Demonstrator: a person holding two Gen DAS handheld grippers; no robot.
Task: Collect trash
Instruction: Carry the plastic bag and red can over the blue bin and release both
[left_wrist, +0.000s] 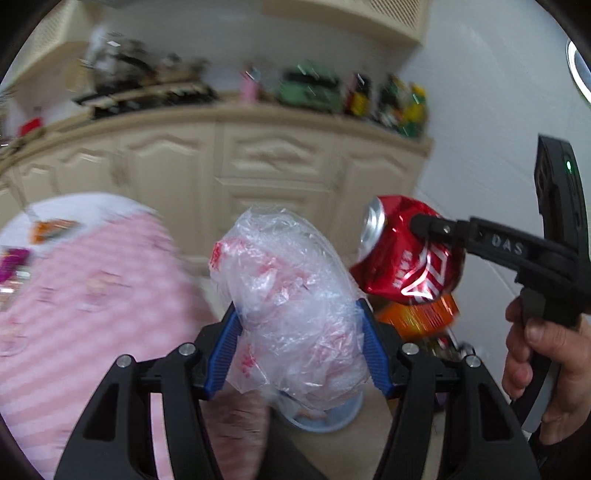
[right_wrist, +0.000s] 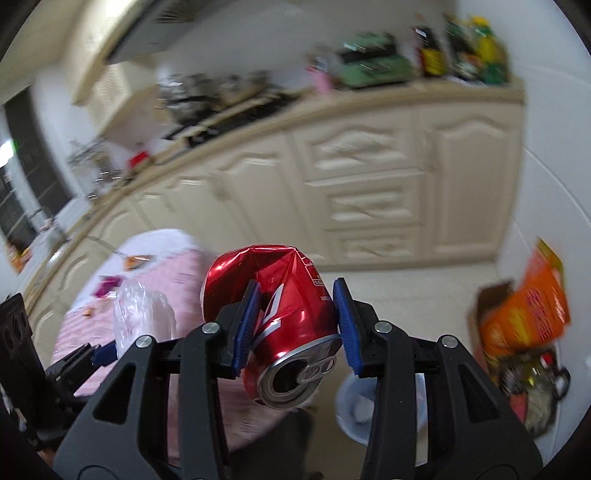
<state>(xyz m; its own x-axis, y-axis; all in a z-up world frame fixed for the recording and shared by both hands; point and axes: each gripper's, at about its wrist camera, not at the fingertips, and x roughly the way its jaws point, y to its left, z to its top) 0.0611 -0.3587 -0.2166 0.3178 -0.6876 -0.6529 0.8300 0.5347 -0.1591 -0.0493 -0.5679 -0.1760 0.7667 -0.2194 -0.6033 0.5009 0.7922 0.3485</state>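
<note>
My left gripper (left_wrist: 297, 317) is shut on a crumpled clear plastic bag (left_wrist: 291, 295) with red print, which bulges out above its blue pads. My right gripper (right_wrist: 297, 314) is shut on a crushed red drink can (right_wrist: 280, 317), its open top facing the camera. In the left wrist view the same can (left_wrist: 406, 254) hangs to the right of the bag, held by the right gripper in a person's hand (left_wrist: 535, 354). A pale blue bin (right_wrist: 356, 410) stands on the floor below both grippers; its rim (left_wrist: 321, 424) shows under the bag.
A round table with a pink checked cloth (left_wrist: 85, 295) lies to the left, with small wrappers (left_wrist: 51, 229) on it. Cream kitchen cabinets (right_wrist: 369, 177) with a cluttered counter run behind. A cardboard box with orange packaging (right_wrist: 524, 321) sits on the floor at the right, by the white wall.
</note>
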